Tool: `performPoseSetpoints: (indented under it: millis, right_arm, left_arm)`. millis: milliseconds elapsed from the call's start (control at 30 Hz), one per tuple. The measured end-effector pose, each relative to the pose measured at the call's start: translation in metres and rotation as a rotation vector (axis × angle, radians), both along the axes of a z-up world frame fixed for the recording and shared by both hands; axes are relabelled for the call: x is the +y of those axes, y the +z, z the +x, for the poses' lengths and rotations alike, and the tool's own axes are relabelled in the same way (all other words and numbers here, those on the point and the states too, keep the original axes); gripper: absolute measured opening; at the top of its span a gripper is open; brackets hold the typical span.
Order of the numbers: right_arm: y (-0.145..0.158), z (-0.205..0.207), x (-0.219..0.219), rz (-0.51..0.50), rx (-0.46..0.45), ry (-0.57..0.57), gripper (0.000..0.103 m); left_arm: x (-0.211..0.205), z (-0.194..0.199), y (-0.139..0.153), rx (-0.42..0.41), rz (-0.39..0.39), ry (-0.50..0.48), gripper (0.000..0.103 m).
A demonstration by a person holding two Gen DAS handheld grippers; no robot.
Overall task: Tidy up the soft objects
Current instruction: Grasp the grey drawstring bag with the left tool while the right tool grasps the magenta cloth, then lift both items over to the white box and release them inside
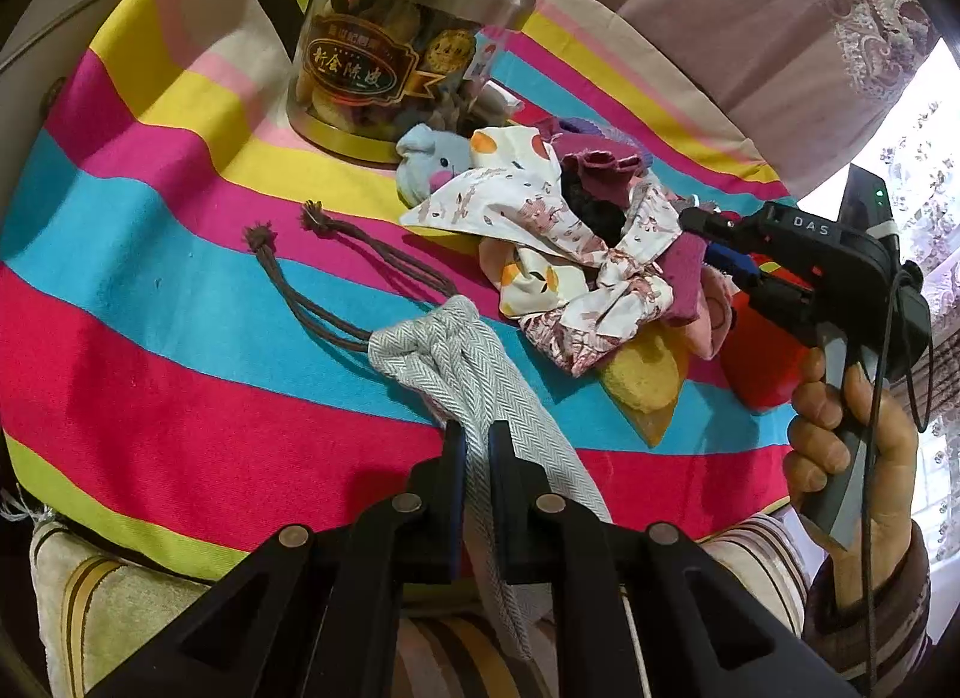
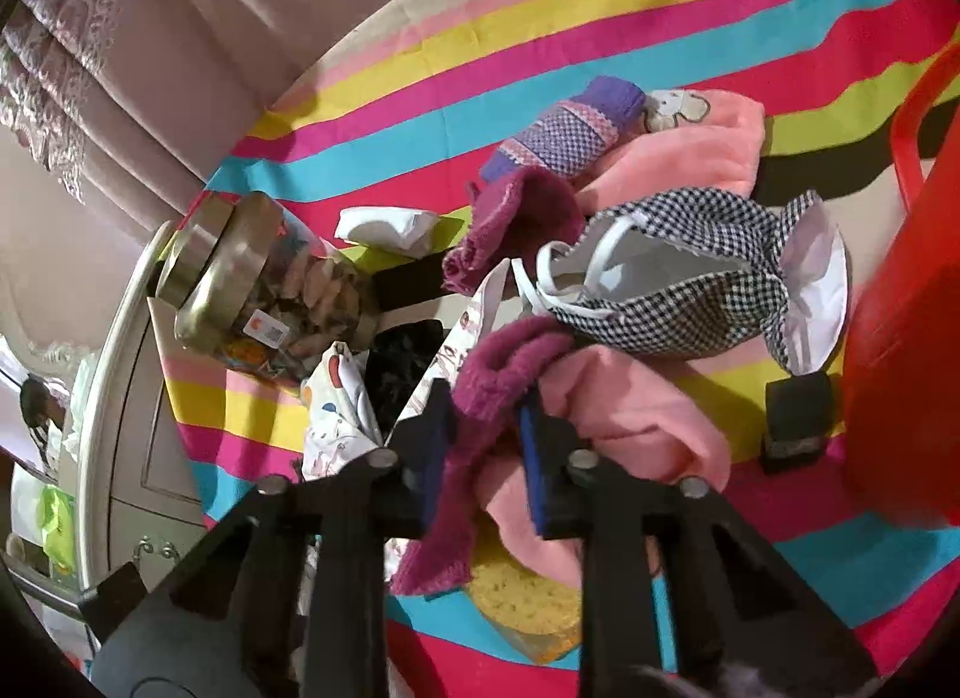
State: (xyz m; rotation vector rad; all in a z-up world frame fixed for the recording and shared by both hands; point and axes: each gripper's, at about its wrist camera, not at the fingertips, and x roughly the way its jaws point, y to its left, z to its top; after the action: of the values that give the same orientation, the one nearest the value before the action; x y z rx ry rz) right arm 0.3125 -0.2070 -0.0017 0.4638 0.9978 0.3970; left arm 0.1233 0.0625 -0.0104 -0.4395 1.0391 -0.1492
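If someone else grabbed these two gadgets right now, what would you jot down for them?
Left hand-held gripper: shut on the grey drawstring bag, whose mouth looks cinched.
Right hand-held gripper: jaws on the maroon sock at the edge of the pile.
Things: floral cloth, blue plush toy, pink cloth, checked pouch and purple sock lie heaped on the striped tablecloth, beside a jar.
Done: nothing visibly sorted.
Left: take the sock clear, then work through the heap.
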Motion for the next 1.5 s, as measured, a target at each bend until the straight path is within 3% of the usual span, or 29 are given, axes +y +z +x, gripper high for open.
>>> performPoseSetpoints:
  millis: [400, 567, 900, 1267, 1500]
  right_arm:
    - [0.059, -0.041, -0.014, 0.017, -0.171, 0.014, 0.018]
    - [0.084, -0.064, -0.019, -0.056, -0.258, 0.015, 0.018]
    - [0.126, -0.113, -0.060, 0.010, -0.329, -0.004, 0.018]
    - [0.139, -0.186, -0.140, -0.048, -0.325, -0.101, 0.018]
    - [0.117, -0.238, -0.209, -0.166, -0.255, -0.225, 0.018]
  left_arm:
    - [0.000, -0.008, 0.014, -0.060, 0.023, 0.029, 0.008]
    - [-0.001, -0.013, 0.018, -0.077, 0.022, 0.034, 0.008]
    - [-0.006, -0.026, 0.036, -0.143, 0.012, 0.051, 0.008]
    - [-0.047, -0.053, 0.063, -0.215, -0.029, -0.023, 0.008]
    - [-0.114, -0.063, 0.086, -0.254, -0.056, -0.182, 0.008]
